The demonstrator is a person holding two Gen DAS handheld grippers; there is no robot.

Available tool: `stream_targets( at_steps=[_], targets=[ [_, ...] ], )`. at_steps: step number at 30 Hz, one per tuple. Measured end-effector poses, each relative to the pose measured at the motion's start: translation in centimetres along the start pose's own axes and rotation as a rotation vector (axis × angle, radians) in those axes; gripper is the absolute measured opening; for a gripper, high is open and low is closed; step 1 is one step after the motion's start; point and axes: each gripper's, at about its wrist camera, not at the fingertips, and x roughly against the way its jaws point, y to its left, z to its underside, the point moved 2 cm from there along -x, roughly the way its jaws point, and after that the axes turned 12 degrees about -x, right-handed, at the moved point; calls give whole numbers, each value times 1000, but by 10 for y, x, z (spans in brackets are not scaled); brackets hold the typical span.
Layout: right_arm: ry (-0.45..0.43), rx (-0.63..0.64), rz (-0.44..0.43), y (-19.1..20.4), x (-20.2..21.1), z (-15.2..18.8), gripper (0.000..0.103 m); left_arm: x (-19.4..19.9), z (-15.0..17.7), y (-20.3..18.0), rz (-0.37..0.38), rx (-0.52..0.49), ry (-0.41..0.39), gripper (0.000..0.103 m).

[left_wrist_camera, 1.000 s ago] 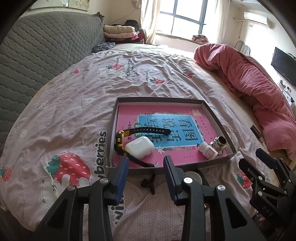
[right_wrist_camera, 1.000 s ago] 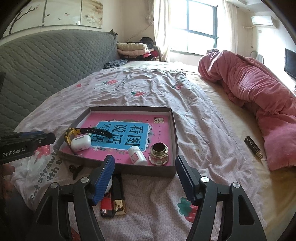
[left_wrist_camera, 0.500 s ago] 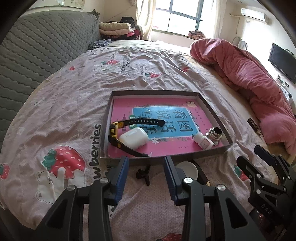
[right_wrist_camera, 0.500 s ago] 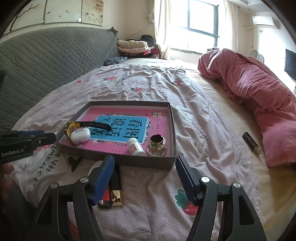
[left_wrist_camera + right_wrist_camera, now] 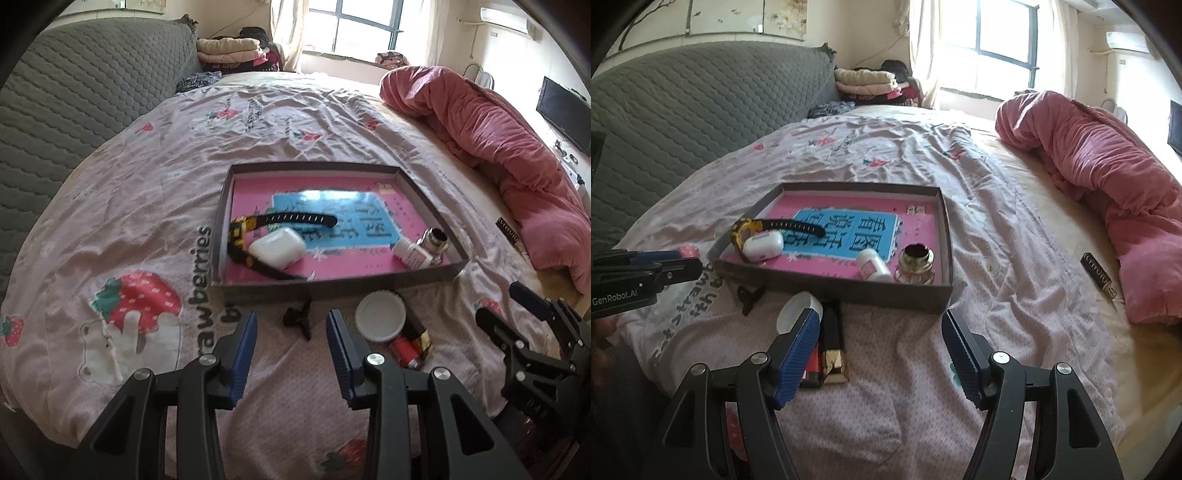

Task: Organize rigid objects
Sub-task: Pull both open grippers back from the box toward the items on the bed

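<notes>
The left gripper point(image 5: 291, 328) hangs with its jaws partly apart and empty, pointing at a black hair clip point(image 5: 298, 317) on the bedsheet point(image 5: 147, 206) just outside the near edge of the grey box lid point(image 5: 332, 286). Compared with a second ago, the clip and a white round cap point(image 5: 380, 315) now sit fully in the left wrist view, clear of the fingers, and the lid lies farther off. The right gripper point(image 5: 879, 332) stands wide apart, holding nothing, as before. Inside the lid rest a yellow-and-black watch point(image 5: 258, 229), white earbud case point(image 5: 277, 246), small white bottle point(image 5: 412, 253) and metal fitting point(image 5: 436, 240). A red lighter point(image 5: 402, 349) and gold-ended lipstick point(image 5: 833, 345) lie beside the cap.
</notes>
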Motion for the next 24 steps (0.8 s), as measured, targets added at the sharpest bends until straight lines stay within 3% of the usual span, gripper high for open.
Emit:
stream_targets(
  at_steps=[11,24],
  targets=[
    [29,36,-17,10,8,17,70,8,30,2,-4,-25,44,39],
    [72,63,-42,23,4,31,70,3,37,-12,42,-22,62,39]
  ],
)
